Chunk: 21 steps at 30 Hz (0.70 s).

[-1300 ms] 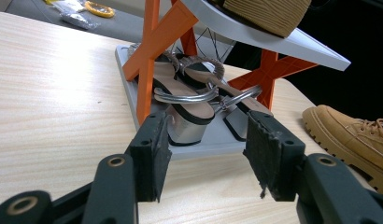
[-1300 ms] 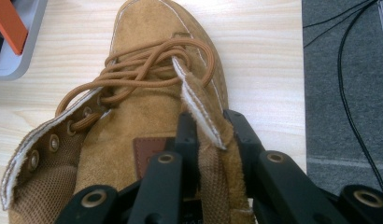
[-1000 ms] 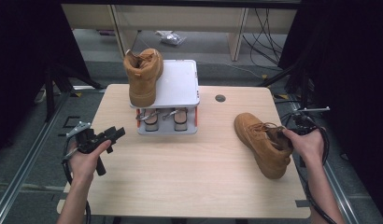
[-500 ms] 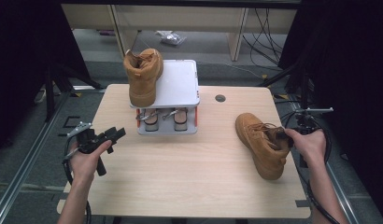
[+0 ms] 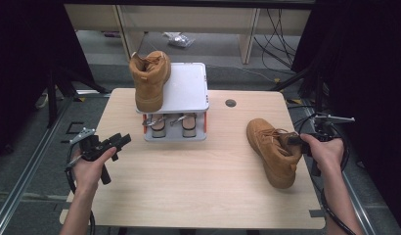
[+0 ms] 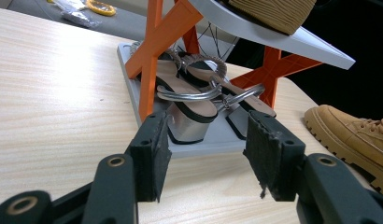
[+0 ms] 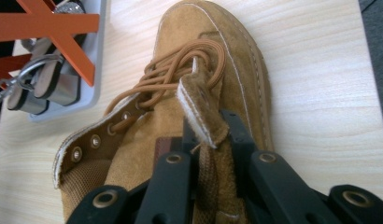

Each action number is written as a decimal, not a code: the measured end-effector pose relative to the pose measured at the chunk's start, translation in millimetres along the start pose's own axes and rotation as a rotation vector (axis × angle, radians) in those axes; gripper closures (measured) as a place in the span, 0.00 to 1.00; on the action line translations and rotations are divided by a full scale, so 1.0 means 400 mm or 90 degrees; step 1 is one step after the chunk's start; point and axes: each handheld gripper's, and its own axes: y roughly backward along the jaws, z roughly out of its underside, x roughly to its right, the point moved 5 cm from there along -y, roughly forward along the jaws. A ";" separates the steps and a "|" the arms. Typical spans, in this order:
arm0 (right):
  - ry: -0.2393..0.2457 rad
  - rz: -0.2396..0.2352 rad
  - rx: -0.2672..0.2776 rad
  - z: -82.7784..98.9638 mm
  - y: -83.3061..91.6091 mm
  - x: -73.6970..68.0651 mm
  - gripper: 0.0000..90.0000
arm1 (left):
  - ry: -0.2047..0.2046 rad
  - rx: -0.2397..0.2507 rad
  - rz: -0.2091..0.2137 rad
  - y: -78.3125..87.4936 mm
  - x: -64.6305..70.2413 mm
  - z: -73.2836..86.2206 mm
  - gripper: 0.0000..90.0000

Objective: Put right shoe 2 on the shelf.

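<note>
Since a second ago my right tongs (image 7: 213,140) have just been closing, and their jaws now pinch the tongue and collar edge of the loose boot (image 5: 274,151); the boot itself has barely shifted on the tabletop (image 5: 198,196). It lies at the right side, sole down as far as I can judge, long axis running diagonally: toe toward the rack (image 5: 175,105) and the far left, heel toward my near right, with the tongs coming in at the collar from the right. The right hand (image 5: 325,152) is plainly the nearer one. My left tongs (image 6: 206,158) hang open and empty near the left edge, aimed at the sandals (image 6: 194,100) on the rack's lower shelf. The other boot (image 5: 149,81) stands on the top shelf, with bare shelf to its right, so I judge the held one goes there.
</note>
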 end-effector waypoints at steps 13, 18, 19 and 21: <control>-0.016 -0.082 0.010 -0.008 -0.002 -0.021 0.92 | 0.003 0.006 -0.002 0.006 -0.004 -0.005 0.54; -0.016 -0.079 0.009 -0.013 0.001 -0.034 0.92 | 0.004 0.004 -0.003 0.002 -0.007 -0.005 0.54; -0.014 -0.081 0.009 -0.014 0.002 -0.036 0.92 | 0.004 0.004 -0.003 0.000 -0.008 -0.005 0.54; -0.017 -0.099 0.016 -0.017 0.004 -0.040 0.92 | 0.004 0.004 -0.003 -0.002 -0.007 -0.005 0.54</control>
